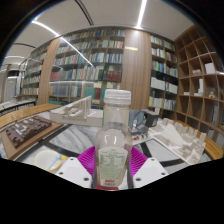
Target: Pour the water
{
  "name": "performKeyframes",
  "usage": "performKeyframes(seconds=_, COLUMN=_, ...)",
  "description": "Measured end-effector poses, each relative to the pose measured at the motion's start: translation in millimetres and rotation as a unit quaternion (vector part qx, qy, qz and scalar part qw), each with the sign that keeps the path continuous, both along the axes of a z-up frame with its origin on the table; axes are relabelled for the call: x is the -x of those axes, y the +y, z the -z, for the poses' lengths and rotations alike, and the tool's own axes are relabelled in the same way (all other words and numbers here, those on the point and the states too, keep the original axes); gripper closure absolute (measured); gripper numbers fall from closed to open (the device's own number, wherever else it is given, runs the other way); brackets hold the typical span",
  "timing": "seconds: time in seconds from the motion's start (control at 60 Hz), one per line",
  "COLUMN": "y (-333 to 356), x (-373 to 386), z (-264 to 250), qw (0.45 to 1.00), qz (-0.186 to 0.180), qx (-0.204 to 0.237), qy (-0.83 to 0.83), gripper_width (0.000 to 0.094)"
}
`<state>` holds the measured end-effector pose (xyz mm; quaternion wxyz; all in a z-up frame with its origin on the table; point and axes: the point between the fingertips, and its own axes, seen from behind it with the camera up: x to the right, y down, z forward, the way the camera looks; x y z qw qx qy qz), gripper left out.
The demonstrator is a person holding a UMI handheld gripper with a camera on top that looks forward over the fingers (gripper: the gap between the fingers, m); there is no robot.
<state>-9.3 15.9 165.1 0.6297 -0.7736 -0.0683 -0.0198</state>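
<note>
A clear plastic water bottle [113,135] with a white cap and a printed label stands upright between my fingers. My gripper [112,165] is shut on it: the magenta pads [88,160] press on both sides of its lower body. The bottle is held above the table, with the table's things beyond and below it. No cup or other vessel for the water shows.
A table beyond holds white architectural model pieces [180,140], a clear box [72,110] and a brown model board [28,132] to the left. Tall bookshelves [95,60] line the far wall, and wooden shelves [200,80] stand to the right.
</note>
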Motion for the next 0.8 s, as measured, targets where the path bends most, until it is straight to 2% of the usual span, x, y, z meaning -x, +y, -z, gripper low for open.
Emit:
performKeyframes(seconds=0.233, y=3.7, x=6.8, z=99.1, qw=0.998, qz=0.005, qx=0.054, qy=0.017, gripper_width=0.0513)
performKeyframes(seconds=0.267, y=3.2, x=8.4, z=96.4, qw=0.999, qz=0.004, qx=0.029, qy=0.02, gripper_width=0.0524)
performKeyframes(seconds=0.283, y=2.5, x=8.1, z=99.5, qw=0.999, qz=0.004, qx=0.033, qy=0.018, gripper_width=0.05)
performKeyframes(seconds=0.35, y=2.7, x=6.3, z=97.1, qw=1.0, qz=0.005, qx=0.024, qy=0.012, gripper_width=0.0506)
performKeyframes(seconds=0.45, y=-1.1, x=6.0, z=94.5, qw=0.999, qz=0.01, qx=0.032, qy=0.018, gripper_width=0.0384)
performKeyframes(seconds=0.5, y=-2.4, x=2.0, z=104.3, qw=0.998, qz=0.012, qx=0.058, qy=0.018, gripper_width=0.0297)
performKeyframes(seconds=0.533, y=-8.3, x=2.5, z=105.4, qw=0.997, qz=0.011, qx=0.072, qy=0.019, gripper_width=0.0212)
performKeyframes(seconds=0.567, y=-13.3, x=2.0, z=101.0, qw=0.997, qz=0.014, qx=0.072, qy=0.019, gripper_width=0.0071)
performKeyframes(seconds=0.617, y=-19.5, x=-2.7, z=98.7, qw=0.997, qz=0.023, qx=0.076, qy=0.006, gripper_width=0.0095)
performKeyframes(seconds=0.667, y=-33.9, x=-4.8, z=89.2, qw=0.997, qz=0.032, qx=0.073, qy=-0.008, gripper_width=0.0078)
performKeyframes(seconds=0.8, y=-86.5, x=6.7, z=58.7, qw=0.997, qz=0.028, qx=0.066, qy=-0.02, gripper_width=0.008)
